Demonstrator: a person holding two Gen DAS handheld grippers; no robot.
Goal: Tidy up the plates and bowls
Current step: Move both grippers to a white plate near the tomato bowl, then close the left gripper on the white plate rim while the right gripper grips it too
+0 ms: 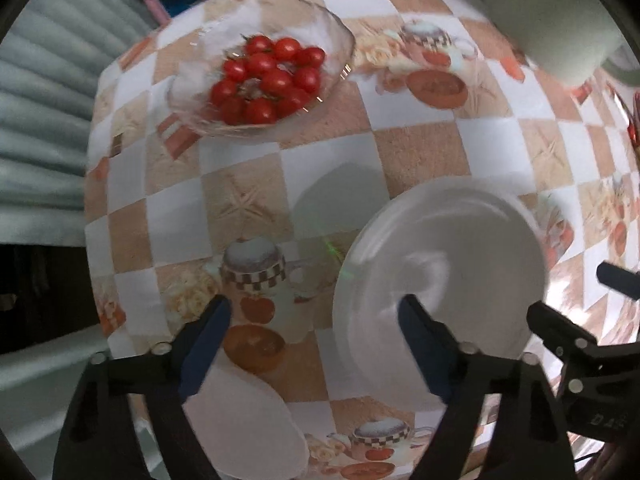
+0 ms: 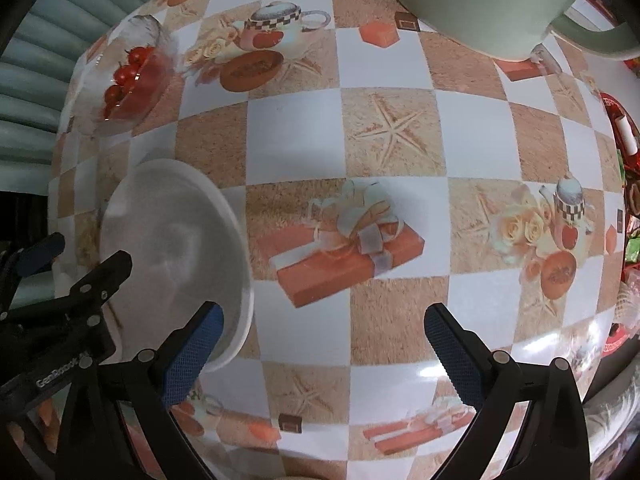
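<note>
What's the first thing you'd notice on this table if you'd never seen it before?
The bright red tomatoes jump out first, piled in a clear glass bowl near the far edge of the checkered tablecloth. Next comes the empty white plate, lying nearer, just in front of the left gripper. A big pale green mug stands at the far side.
</note>
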